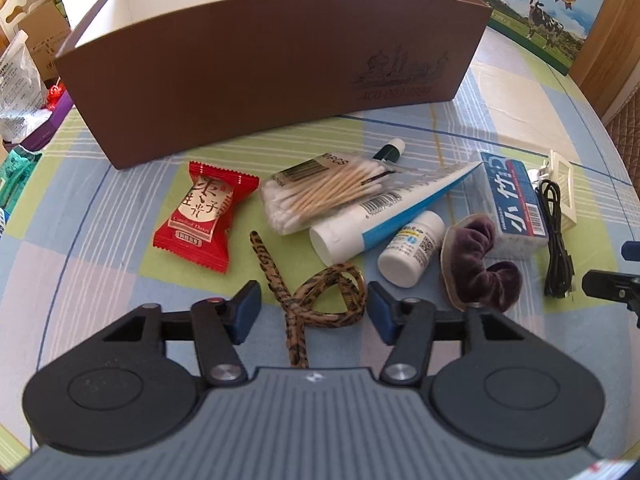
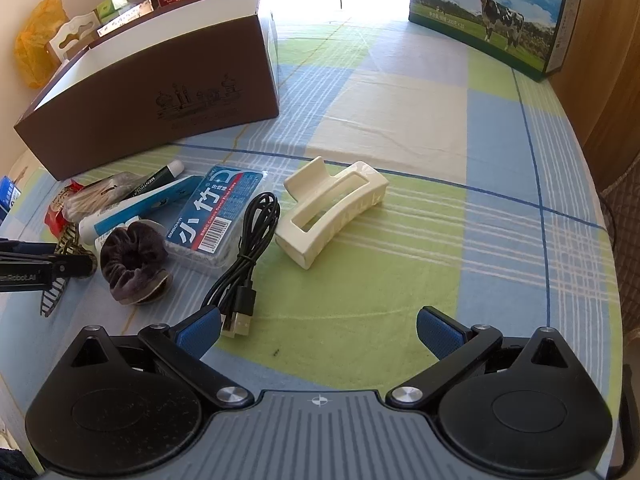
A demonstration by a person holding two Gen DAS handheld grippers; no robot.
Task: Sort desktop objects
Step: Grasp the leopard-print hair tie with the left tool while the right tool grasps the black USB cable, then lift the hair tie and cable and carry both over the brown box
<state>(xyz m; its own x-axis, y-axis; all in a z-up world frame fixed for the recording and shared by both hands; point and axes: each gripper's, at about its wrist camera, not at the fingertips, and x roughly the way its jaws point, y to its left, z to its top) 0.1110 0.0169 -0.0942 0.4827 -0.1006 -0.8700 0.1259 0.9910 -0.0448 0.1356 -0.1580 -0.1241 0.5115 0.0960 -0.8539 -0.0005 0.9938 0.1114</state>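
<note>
Straddling the leopard-print hair tie (image 1: 320, 304) at lower centre, the left gripper (image 1: 314, 308) is standing with pads beside the soft knotted loop, not yet pinching; closing comes next, then the brown cardboard box (image 1: 256, 76) above. Hovering released at bottom, the right gripper (image 2: 318, 334) is facing a glossy cream hair claw (image 2: 332, 212) mid-frame.
</note>
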